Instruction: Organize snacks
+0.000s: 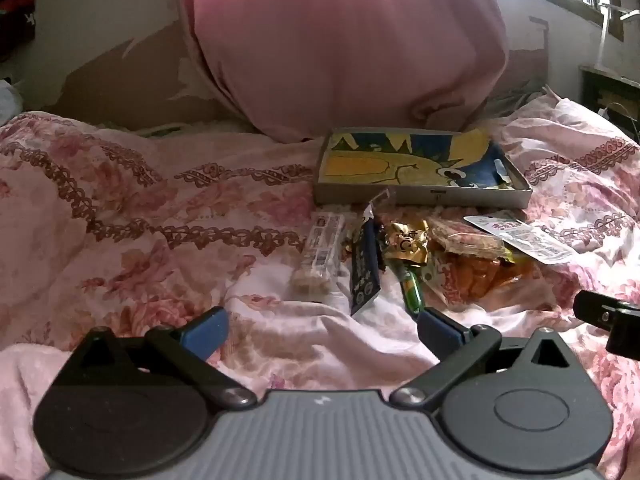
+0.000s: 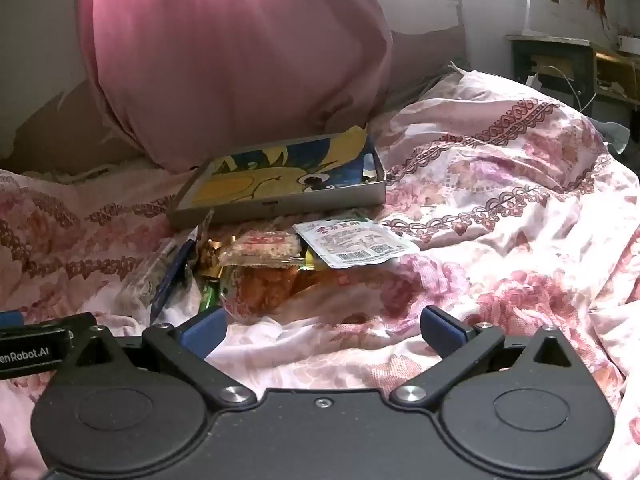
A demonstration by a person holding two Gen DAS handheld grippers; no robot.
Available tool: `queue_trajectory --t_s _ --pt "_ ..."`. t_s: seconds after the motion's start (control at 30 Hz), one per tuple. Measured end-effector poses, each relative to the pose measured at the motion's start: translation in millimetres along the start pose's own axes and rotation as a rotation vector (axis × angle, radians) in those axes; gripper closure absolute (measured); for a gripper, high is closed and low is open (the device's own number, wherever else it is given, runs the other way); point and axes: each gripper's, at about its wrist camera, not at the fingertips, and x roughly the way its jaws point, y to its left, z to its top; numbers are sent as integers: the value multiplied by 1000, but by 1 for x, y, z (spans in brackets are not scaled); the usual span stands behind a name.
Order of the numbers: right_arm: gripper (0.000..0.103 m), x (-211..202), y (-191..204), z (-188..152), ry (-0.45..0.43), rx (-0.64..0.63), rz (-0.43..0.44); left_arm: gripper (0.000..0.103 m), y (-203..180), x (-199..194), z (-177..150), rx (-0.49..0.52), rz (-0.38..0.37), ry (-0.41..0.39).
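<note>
The left gripper (image 1: pixel 322 330) hangs with its blue pads spread wide and nothing between them, and the right gripper (image 2: pixel 322 330) is the same: jaws fully apart, only quilt showing in the gap. Both tilt down toward the snack pile (image 1: pixel 404 256), which lies loose on the bedding just in front of the shallow box (image 1: pixel 420 196), on the side nearer the grippers.

Taking the box as the landmark: the white flat packet (image 2: pixel 352 246) sits closest to its front wall toward the right, the reddish cracker bar (image 2: pixel 266 250) beside that, the orange snack bag (image 1: pixel 480 280) farther out, then the gold-wrapped piece (image 1: pixel 406 244), the dark blue sachet (image 1: pixel 364 276) and the clear-wrapped biscuit stick (image 1: pixel 320 252) toward the left.

By my reading the sorting has not begun. The box holds only its printed yellow-and-blue lining (plus perhaps one small item at the far right corner, too small to tell), and every snack remains outside it.

The left wrist view lays out the gold piece and the green wrapper (image 1: pixel 412 292) plainly; the right wrist view crowds them together but shows the white packet's label face and the floral quilt (image 2: pixel 500 240) stretching away right of the box. The pink pillow (image 1: pixel 344 40) stands behind the box.
</note>
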Motion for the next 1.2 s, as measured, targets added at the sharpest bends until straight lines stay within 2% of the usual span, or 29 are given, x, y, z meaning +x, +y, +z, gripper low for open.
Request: queue_trajectory --t_s 1.2 --pt "0 5 -2 -2 21 2 -10 0 0 0 0 6 5 -2"
